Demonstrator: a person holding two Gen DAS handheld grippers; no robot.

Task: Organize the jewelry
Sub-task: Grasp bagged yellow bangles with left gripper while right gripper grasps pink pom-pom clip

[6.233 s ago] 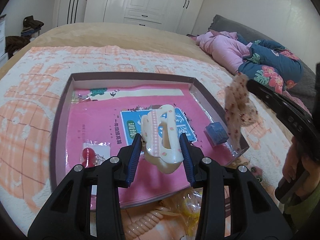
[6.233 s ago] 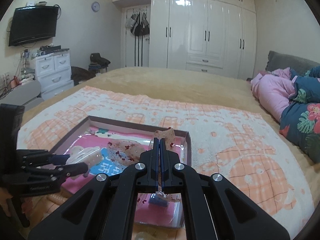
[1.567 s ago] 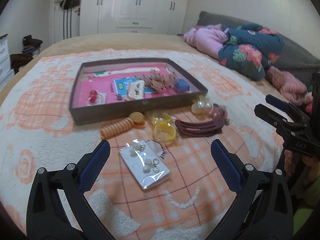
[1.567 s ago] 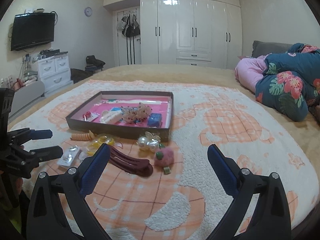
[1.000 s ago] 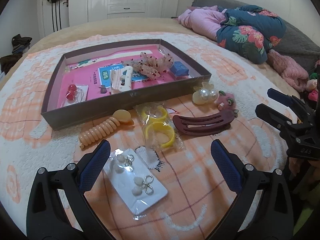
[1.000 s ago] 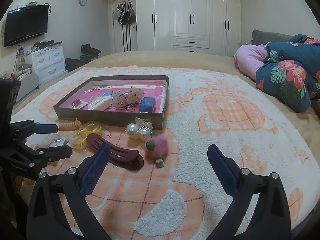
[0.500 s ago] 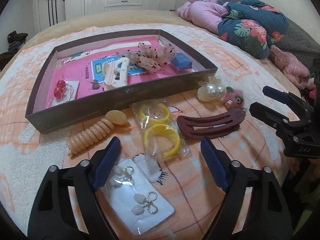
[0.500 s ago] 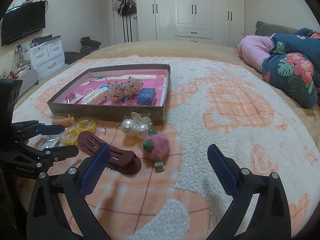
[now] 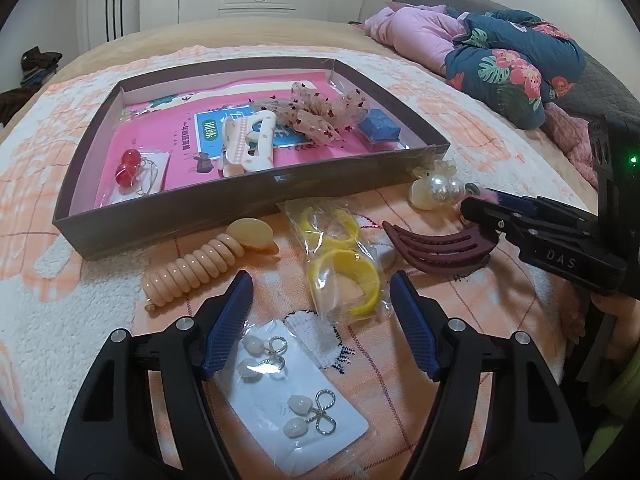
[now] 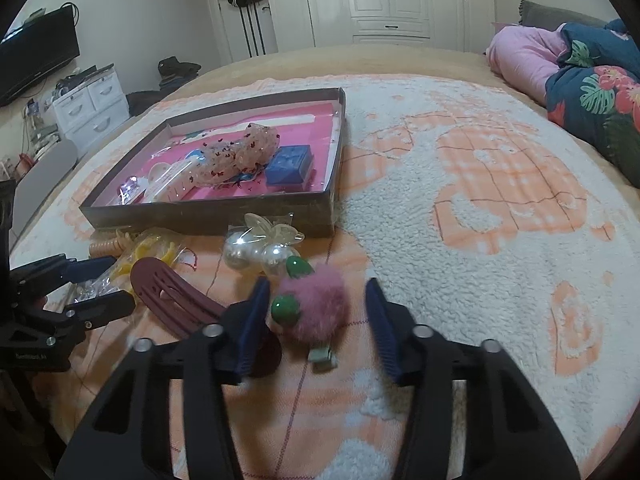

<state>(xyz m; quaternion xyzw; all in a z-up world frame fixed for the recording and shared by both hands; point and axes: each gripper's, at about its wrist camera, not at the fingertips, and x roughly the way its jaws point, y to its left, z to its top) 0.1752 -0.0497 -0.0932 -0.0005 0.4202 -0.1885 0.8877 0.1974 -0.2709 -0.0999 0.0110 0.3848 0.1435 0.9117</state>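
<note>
A brown tray (image 9: 240,200) with a pink floor holds a cream claw clip (image 9: 248,144), a spotted scrunchie (image 9: 320,114), a blue box (image 9: 378,127) and red bead earrings (image 9: 127,168). My left gripper (image 9: 320,304) is open over a bag of yellow rings (image 9: 344,264), with an earring card (image 9: 288,384) beneath it. My right gripper (image 10: 316,312) is open around a pink pom-pom clip (image 10: 316,312), fingers apart from it. A maroon hair clip (image 9: 440,246), a peach coil tie (image 9: 200,268) and a pearl clip (image 9: 434,190) lie in front of the tray.
Everything lies on a white and orange blanket (image 10: 480,208) on a bed. Pink and floral bedding (image 9: 500,52) is heaped at the far right. White wardrobes (image 10: 384,0) stand behind, a TV (image 10: 36,56) and drawers (image 10: 88,108) at left.
Both grippers have come down and forward toward the loose items and narrowed. The left now frames the yellow rings, the right the pink pom-pom clip.
</note>
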